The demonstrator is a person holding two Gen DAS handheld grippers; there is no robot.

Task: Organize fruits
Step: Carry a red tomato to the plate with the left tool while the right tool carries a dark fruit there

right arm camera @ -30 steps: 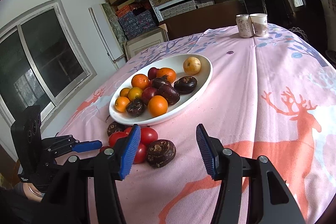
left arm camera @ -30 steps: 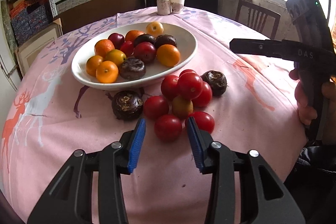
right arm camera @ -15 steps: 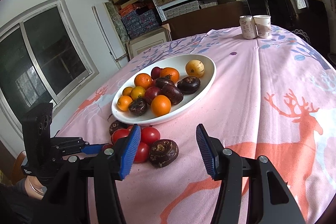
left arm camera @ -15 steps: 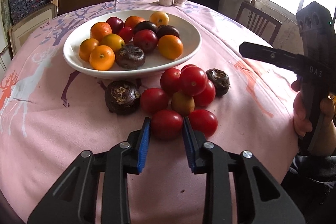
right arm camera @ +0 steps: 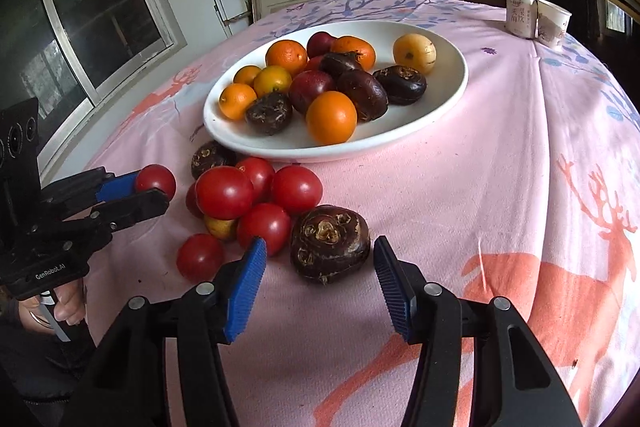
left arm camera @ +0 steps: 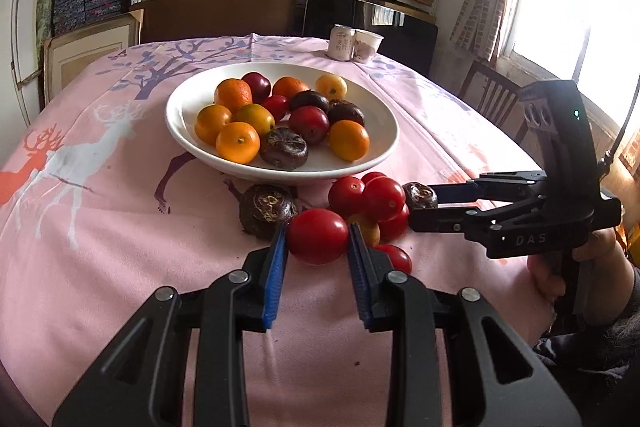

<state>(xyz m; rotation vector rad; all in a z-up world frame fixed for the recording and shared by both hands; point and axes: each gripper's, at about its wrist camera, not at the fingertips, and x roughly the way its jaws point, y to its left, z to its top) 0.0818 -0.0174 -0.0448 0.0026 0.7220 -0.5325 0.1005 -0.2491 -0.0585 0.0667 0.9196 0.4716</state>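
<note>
The left claw [left arm camera: 318, 239] has closed its blue ribbed pads on a glossy round red tomato [left arm camera: 317, 235], one pad pressed to each flank. In the right wrist view that tomato sits clear of the cloth out at the 9 o'clock edge, so it looks lifted free of the heap, presumably on its way to the wide white oval ceramic dish [left arm camera: 384, 147] that lies toward 12 o'clock from it.

The right claw [right arm camera: 318, 279] is spread wide and holds nothing. Its pads stand on either side of a dark brown, knobbly water-chestnut-like fruit [right arm camera: 330, 243], which rests on the pink deer-printed cloth of the counter [right arm camera: 500, 167]; neither pad touches it. The wide spread makes sense for so broad a fruit, and I judge this to be the approach before a pinch.

The loose cluster of red tomatoes [right arm camera: 256, 195] sits just this side of the dish's near rim, piled over a small yellowish fruit [right arm camera: 219, 227], with another dark brown fruit [right arm camera: 210, 157] close to the rim at about 10 o'clock of the pile. The dish already carries oranges, dark red plums and more brown fruits, so the sorting is partly done, with the heap on the cloth left to go.

A drinks can and a paper cup [right arm camera: 554, 23] stand together at the far edge, well apart from the work
</note>
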